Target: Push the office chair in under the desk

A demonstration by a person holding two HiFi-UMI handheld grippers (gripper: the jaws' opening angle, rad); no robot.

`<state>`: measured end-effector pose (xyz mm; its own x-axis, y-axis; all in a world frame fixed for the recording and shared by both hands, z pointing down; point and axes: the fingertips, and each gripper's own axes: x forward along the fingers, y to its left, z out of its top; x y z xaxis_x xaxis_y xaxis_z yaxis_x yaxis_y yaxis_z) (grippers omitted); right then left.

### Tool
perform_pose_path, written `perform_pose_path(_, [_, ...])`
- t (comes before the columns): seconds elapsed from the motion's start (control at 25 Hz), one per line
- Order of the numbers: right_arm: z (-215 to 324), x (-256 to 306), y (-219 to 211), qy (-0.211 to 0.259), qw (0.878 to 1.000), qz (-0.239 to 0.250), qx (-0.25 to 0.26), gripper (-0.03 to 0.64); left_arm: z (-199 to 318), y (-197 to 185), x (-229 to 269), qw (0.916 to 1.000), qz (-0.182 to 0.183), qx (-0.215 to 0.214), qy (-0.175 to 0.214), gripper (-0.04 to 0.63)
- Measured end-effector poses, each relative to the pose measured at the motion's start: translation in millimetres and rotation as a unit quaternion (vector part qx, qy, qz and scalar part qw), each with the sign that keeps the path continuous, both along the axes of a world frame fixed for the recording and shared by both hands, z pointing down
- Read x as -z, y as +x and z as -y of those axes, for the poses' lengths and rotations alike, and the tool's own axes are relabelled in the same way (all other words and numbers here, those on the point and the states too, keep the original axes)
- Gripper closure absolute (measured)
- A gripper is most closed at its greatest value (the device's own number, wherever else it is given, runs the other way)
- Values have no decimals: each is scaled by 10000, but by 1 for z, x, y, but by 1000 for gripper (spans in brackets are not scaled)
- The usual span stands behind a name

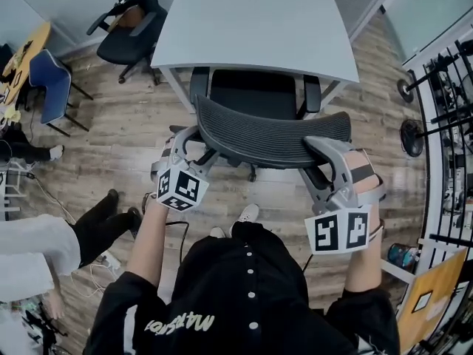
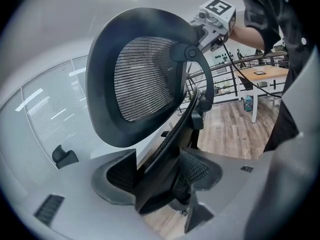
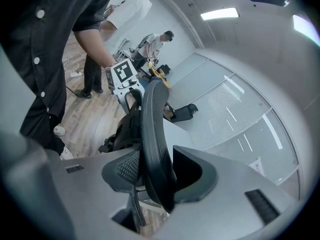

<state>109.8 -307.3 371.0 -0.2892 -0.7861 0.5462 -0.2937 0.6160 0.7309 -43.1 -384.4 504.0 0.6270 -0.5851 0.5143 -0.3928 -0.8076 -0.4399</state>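
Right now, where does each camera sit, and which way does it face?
Head view: on the person's head, facing steeply down at the office chair's mesh backrest and desk; forearms, black shirt, left claw and right claw show.
Left gripper view: on the left claw, looking rightward along the backrest gripped in its jaws; own jaws show.
Right gripper view: on the right claw, looking leftward along the backrest it grips; own jaws show.
Shared: each gripper view sees the other claw across the backrest.

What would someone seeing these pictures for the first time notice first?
The black mesh office chair sits dead centre, its seat already partly under the grey desk above it. The left gripper and right gripper clamp the two ends of its curved backrest, one each side.
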Motion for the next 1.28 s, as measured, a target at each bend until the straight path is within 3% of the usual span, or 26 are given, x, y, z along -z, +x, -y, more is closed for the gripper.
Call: perform_pose_path(1.28, [103, -2, 24, 18, 10000, -6, -30, 431, 102, 24, -2, 9999, -59, -15, 111, 310])
